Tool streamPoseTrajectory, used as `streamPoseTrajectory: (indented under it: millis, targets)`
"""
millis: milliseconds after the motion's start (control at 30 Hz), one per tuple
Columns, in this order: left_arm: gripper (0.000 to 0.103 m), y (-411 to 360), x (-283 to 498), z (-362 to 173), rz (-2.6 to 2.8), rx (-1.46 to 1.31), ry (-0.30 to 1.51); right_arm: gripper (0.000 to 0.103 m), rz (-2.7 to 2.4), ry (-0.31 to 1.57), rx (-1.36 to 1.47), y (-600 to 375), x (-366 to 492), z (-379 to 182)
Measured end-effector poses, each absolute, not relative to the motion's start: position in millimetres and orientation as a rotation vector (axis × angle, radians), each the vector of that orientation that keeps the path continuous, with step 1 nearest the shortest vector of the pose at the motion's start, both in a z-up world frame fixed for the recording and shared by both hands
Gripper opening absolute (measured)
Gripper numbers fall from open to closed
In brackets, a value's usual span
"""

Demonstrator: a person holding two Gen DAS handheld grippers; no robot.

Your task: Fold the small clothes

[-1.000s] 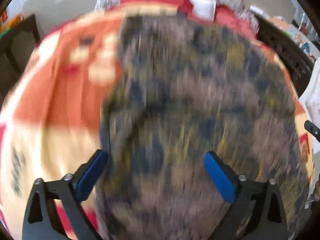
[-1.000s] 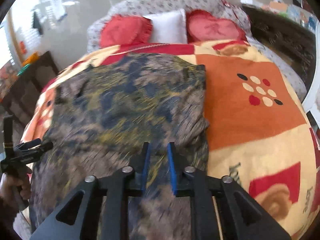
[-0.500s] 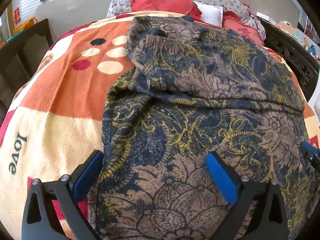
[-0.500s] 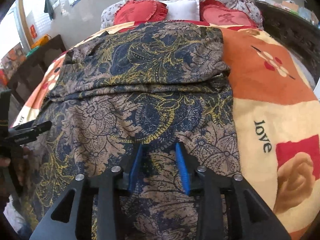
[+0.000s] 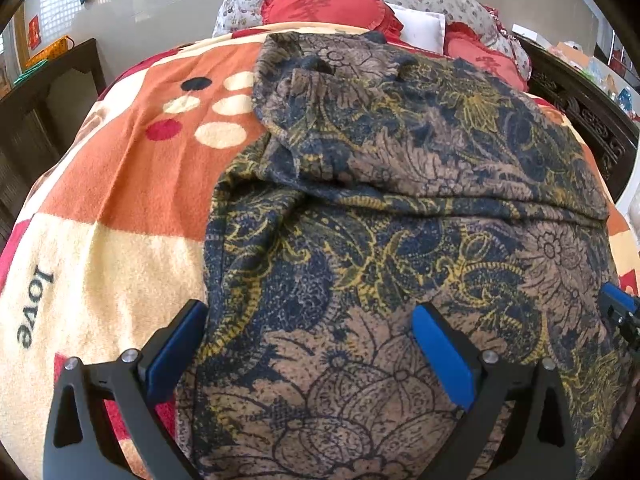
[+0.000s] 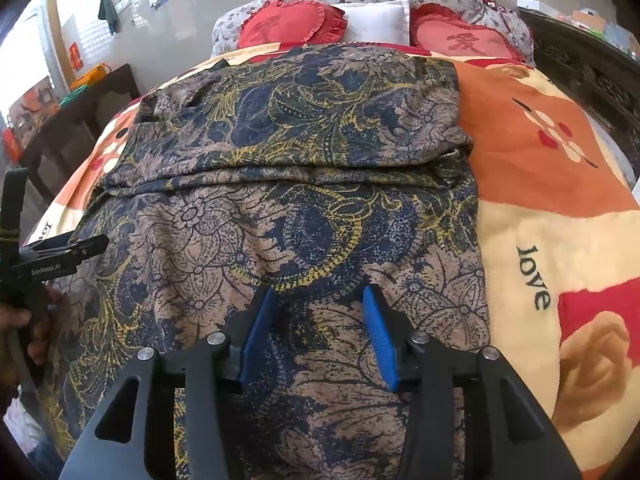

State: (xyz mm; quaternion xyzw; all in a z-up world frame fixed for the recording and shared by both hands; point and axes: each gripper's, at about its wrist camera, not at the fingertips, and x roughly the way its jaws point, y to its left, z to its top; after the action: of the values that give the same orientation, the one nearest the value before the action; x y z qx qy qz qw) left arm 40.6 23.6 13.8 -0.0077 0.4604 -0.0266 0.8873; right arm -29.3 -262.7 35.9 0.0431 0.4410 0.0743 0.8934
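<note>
Seeing brown-navy-gold floral knit garment (image 6: 304, 208) spread on orange-cream-red fleece blanket (image 6: 560, 184), far part folded twd me | my L gripper (image 5: 308, 344) wide, cloth under, no pinch | my R gripper (image 6: 314, 320) jaws opening, cloth betw pads, not pressed
</note>
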Motion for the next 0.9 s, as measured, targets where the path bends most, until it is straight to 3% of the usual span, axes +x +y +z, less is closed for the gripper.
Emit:
streamPoseTrajectory:
  millis: [200, 267, 433, 633, 900]
  targets:
    - [0.102, 27, 40, 17, -0.07, -0.025, 0.97, 0.065, 0.167, 0.91, 0.121, -266, -29, 37]
    - [0.095, 37, 35, 28, -0.133, -0.055, 1.004, 0.065, 0.171, 0.907, 0.13, -267, -30, 36]
    - [0.098, 101, -6, 68, -0.202, -0.048, 0.951, 0.065, 0.176, 0.903, 0.136, -269, -30, 36]
    - [0.098, 141, -64, 38, -0.34, -0.228, 1.105, 0.065, 0.187, 0.899, 0.155, -271, -31, 36]
    - [0.1, 106, -134, 28, -0.548, -0.244, 1.069, 0.065, 0.196, 0.896, 0.172, -274, -30, 35]
